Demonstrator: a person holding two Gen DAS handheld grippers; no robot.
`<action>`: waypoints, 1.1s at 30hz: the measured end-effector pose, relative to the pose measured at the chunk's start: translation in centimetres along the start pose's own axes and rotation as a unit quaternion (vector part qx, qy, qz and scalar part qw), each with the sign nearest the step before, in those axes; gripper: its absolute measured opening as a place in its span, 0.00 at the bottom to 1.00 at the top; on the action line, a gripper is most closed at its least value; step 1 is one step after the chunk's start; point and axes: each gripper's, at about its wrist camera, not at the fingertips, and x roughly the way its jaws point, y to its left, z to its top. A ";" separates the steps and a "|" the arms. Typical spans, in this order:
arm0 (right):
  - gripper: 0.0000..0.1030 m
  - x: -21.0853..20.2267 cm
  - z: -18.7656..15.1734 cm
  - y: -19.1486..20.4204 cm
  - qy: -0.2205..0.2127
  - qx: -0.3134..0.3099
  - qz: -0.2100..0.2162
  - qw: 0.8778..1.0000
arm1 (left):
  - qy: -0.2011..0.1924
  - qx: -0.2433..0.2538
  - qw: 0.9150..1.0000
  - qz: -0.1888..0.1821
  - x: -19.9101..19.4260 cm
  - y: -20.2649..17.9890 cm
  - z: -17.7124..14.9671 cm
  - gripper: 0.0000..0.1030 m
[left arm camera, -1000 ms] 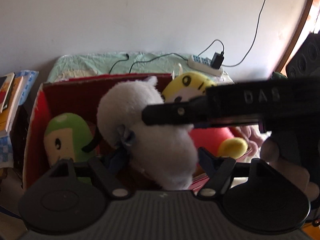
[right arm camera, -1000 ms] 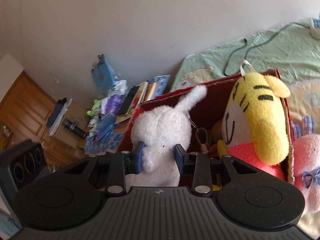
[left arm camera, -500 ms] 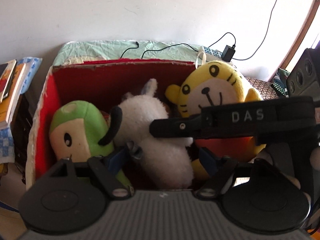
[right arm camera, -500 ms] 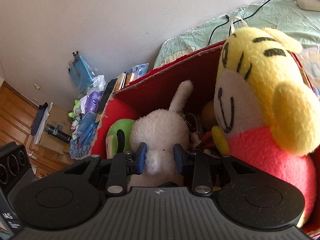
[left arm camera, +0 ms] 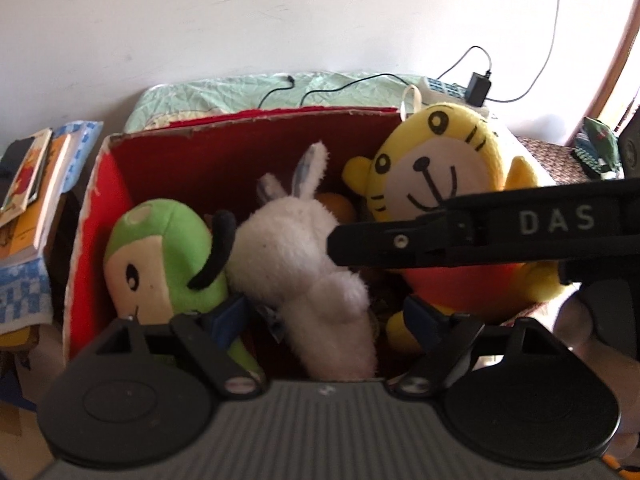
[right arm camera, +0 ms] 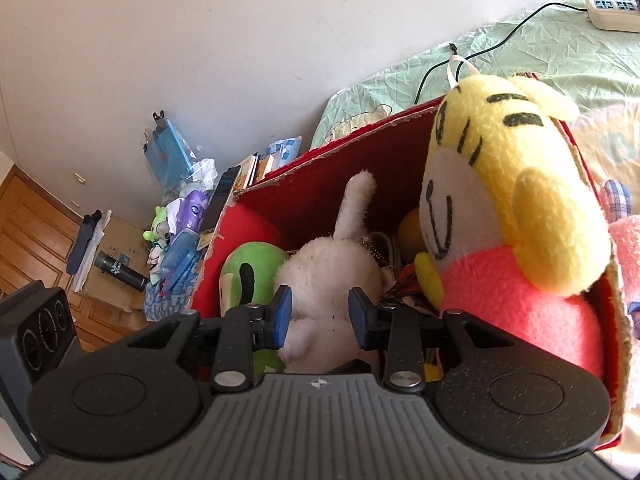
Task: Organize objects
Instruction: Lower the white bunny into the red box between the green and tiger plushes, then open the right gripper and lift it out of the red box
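A white rabbit plush (left arm camera: 296, 256) lies in the red cardboard box (left arm camera: 240, 152), between a green plush (left arm camera: 160, 252) and a yellow tiger plush (left arm camera: 436, 176). My right gripper (right arm camera: 320, 316) is shut on the rabbit (right arm camera: 332, 280), its blue pads pressed against the rabbit's sides. In the left wrist view the right gripper (left arm camera: 340, 240) reaches in from the right as a black bar that meets the rabbit's back. My left gripper (left arm camera: 324, 316) hangs open over the box's near edge. The rabbit's lower end lies between its wide-spread fingers without touching them.
The box (right arm camera: 360, 168) stands on a bed with a pale green sheet (left arm camera: 224, 92). A power strip with a charger (left arm camera: 480, 86) and cables lies behind it by the wall. Books (left arm camera: 32, 192) are stacked at the left. A pink plush (right arm camera: 628, 248) lies right of the box.
The right gripper has lowered the white rabbit from above the box rim down into the box, between the green and tiger plushes. Both views now look further down into the box.
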 end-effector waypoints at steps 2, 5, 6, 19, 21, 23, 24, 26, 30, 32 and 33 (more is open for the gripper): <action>0.34 -0.3 0.1 -0.1 0.001 0.000 0.006 1.000 | 0.001 -0.002 1.000 0.014 -0.3 -0.4 0.0 0.83; 0.34 -0.9 0.1 -0.3 0.005 -0.004 0.016 1.000 | -0.003 0.000 0.999 0.038 -0.8 -1.2 0.1 0.83; 0.34 -1.1 0.1 -0.3 0.006 -0.007 0.019 1.000 | -0.003 -0.001 0.999 0.046 -0.9 -1.5 0.1 0.84; 0.35 -4.2 0.0 -1.5 0.018 -0.023 0.064 0.998 | 0.001 -0.036 0.992 0.119 -3.1 -5.2 -0.1 0.89; 0.35 -4.7 0.0 -1.7 0.018 -0.025 0.067 0.997 | 0.002 -0.044 0.990 0.130 -3.2 -5.5 -0.2 0.89; 0.36 -5.0 -0.1 -1.8 0.018 -0.027 0.069 0.997 | 0.003 -0.054 0.989 0.139 -3.2 -5.7 -0.2 0.89; 0.36 -5.2 -0.1 -1.9 0.019 -0.029 0.069 0.997 | 0.003 -0.060 0.988 0.141 -3.3 -5.8 -0.3 0.89; 0.36 -5.5 -0.2 -2.2 0.019 -0.030 0.071 0.997 | 0.003 -0.071 0.987 0.148 -3.5 -5.9 -0.4 0.90; 0.36 -6.1 -0.4 -2.5 0.018 -0.028 0.074 0.997 | 0.001 -0.088 0.984 0.154 -4.0 -6.0 -0.5 0.91; 0.36 -6.4 -0.5 -2.7 0.016 -0.026 0.077 0.997 | 0.002 -0.091 0.984 0.156 -4.3 -6.1 -0.7 0.91; 0.36 -6.5 -0.6 -2.7 0.016 -0.028 0.078 0.996 | 0.002 -0.093 0.983 0.160 -4.3 -6.2 -0.8 0.92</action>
